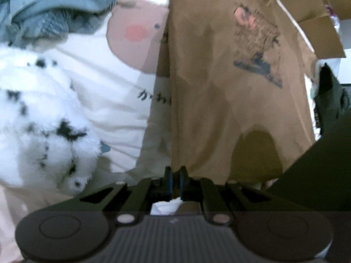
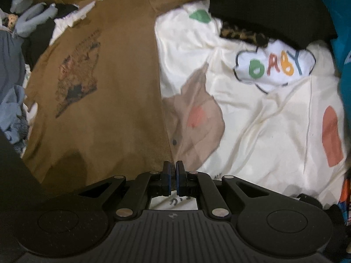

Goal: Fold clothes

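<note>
Two claws, left claw and right claw, each clamp an edge of the brown T-shirt (printed front showing), which hangs over a cream cartoon-print sheet.

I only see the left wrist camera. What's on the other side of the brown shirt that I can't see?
Observer: In the right wrist view, the cream bedsheet has a white cloud patch with colourful letters spelling BABY.
Child: Is anything on top of the sheet?
Observer: Yes, a black cloth lies at its far edge, above that patch.
Child: Is the other gripper holding the shirt too?
Observer: The right gripper is shut on the near edge of the brown shirt, just as the left gripper is in your view.
</note>
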Motion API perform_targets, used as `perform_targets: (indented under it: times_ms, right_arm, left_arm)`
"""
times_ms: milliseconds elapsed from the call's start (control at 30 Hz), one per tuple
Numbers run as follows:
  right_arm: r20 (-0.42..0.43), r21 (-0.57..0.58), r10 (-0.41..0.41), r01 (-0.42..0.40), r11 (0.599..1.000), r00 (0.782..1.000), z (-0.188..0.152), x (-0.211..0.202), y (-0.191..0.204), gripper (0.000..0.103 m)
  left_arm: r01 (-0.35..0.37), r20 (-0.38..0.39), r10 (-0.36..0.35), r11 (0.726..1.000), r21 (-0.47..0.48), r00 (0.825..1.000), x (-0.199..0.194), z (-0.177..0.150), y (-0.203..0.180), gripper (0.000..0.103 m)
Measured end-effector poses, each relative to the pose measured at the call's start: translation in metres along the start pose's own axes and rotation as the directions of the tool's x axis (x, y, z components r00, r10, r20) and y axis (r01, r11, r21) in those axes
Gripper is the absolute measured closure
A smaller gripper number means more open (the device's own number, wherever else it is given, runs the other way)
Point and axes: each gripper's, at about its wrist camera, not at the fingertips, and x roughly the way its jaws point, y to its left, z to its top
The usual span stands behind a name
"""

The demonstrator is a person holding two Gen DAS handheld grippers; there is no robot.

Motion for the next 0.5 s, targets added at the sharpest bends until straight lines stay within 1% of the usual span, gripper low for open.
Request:
perform_targets:
  times_ms: [33,100,133,233,333,367,400,467,500]
  right_arm:
    - [0.005,-0.009,0.000,0.000,1.000,1.000,0.004,-0.005,0.002,0.101]
    - [0.012,-0.029,-0.004,0.004,1.000,1.000,0.011,-0.016,0.005,0.102]
    - [0.013,-0.040,-0.008,0.008,0.999,1.000,0.015,-0.021,0.007,0.102]
    - [0.019,-0.071,-0.014,0.016,0.997,1.000,0.021,-0.035,0.012,0.102]
    - [0.037,-0.052,0.016,-0.014,0.999,0.999,0.023,-0.045,0.011,0.102]
    - [0.042,-0.044,0.022,-0.020,0.999,0.999,0.023,-0.048,0.010,0.102]
    - [0.039,-0.042,0.017,-0.015,0.999,0.999,0.022,-0.048,0.010,0.102]
    - [0.017,-0.057,-0.006,0.007,0.998,1.000,0.018,-0.042,0.010,0.102]
    - [0.003,-0.066,-0.017,0.017,0.998,1.000,0.015,-0.038,0.010,0.102]
  left_arm:
    - [0.011,0.012,-0.011,1.000,-0.002,1.000,-0.005,-0.001,-0.001,0.097]
    - [0.010,0.029,-0.011,0.999,0.036,1.000,-0.014,0.007,-0.010,0.097]
    - [0.014,0.033,-0.015,0.999,0.040,0.999,-0.018,0.007,-0.012,0.097]
    - [0.034,0.046,-0.036,0.999,0.024,0.998,-0.034,0.009,-0.011,0.097]
    - [0.081,0.076,-0.078,0.996,-0.025,0.994,-0.040,0.008,-0.003,0.097]
    - [0.087,0.075,-0.084,0.996,-0.035,0.994,-0.039,0.008,0.000,0.097]
    - [0.072,0.066,-0.070,0.997,-0.028,0.995,-0.034,0.006,0.000,0.097]
    - [0.018,0.034,-0.018,1.000,-0.003,0.999,-0.025,0.003,-0.003,0.097]
    - [0.004,0.018,-0.004,1.000,-0.004,1.000,-0.020,0.002,-0.002,0.097]
